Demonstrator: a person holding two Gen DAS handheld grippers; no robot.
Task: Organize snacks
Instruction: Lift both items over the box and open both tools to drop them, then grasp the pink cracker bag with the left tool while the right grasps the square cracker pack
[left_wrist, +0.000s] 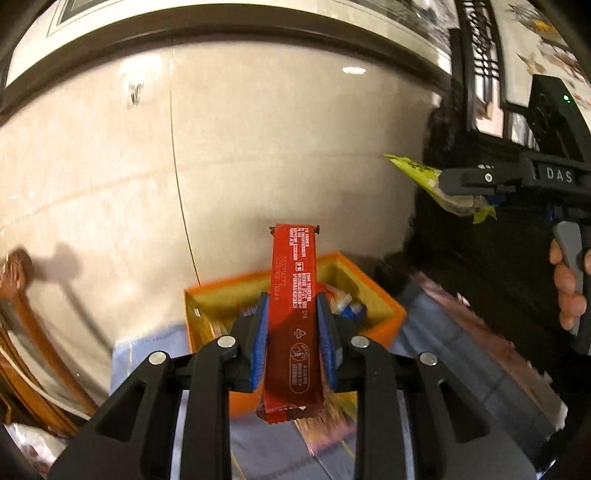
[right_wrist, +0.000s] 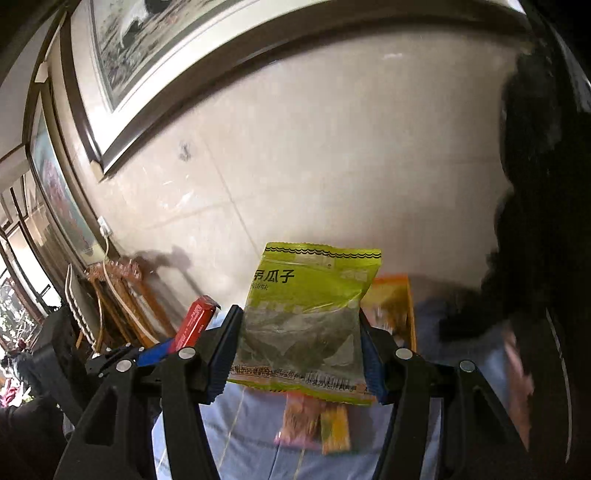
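Observation:
My left gripper (left_wrist: 291, 317) is shut on a long red snack bar (left_wrist: 293, 321), held up above an orange box (left_wrist: 391, 321) that holds several snack packets. My right gripper (right_wrist: 299, 332) is shut on a yellow-green seed packet (right_wrist: 310, 314). In the left wrist view the right gripper (left_wrist: 454, 182) shows at the right, holding the same packet (left_wrist: 424, 177) in the air. In the right wrist view the left gripper (right_wrist: 155, 350) and the red bar (right_wrist: 194, 321) show at the left. The orange box (right_wrist: 410, 306) peeks out behind the packet.
A light blue cloth (right_wrist: 251, 435) covers the table, with flat snack packets (right_wrist: 317, 421) lying on it. Wooden chairs (left_wrist: 33, 350) stand at the left. A tiled wall (left_wrist: 277, 147) with framed pictures is behind. A dark furry shape (right_wrist: 535, 221) fills the right.

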